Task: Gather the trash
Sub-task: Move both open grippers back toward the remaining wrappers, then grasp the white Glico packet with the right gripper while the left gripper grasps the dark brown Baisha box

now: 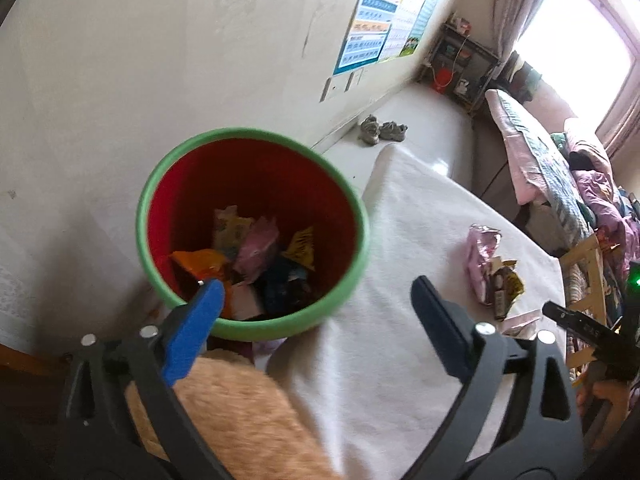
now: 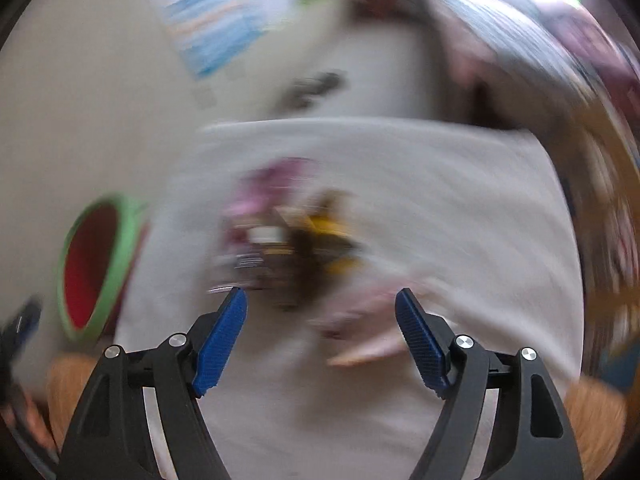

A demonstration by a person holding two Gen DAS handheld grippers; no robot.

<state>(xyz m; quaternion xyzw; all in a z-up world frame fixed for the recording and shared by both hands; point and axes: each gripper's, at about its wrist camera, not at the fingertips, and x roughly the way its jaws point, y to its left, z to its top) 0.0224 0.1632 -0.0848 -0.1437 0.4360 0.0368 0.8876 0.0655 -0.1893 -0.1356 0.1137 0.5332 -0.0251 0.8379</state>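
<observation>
A red bin with a green rim [image 1: 252, 232] stands at the left edge of a white-covered table [image 1: 400, 280] and holds several snack wrappers [image 1: 256, 256]. My left gripper [image 1: 320, 292] hangs open over the bin's near rim, nothing between its blue pads. On the cloth to the right lie a pink wrapper [image 1: 482, 256] and a yellow-brown wrapper [image 1: 506, 284]. The right wrist view is blurred: my right gripper [image 2: 320, 300] is open just short of the pink wrapper [image 2: 272, 192] and the yellow-brown wrapper [image 2: 324, 240], holding nothing. The bin [image 2: 100, 264] shows at its left.
An orange fluffy cushion [image 1: 240, 412] lies under my left gripper. A pale wall with a poster [image 1: 384, 20] runs behind the bin. On the floor beyond sit a pair of shoes [image 1: 380, 130], a small shelf [image 1: 460, 64] and a cluttered bed [image 1: 568, 168].
</observation>
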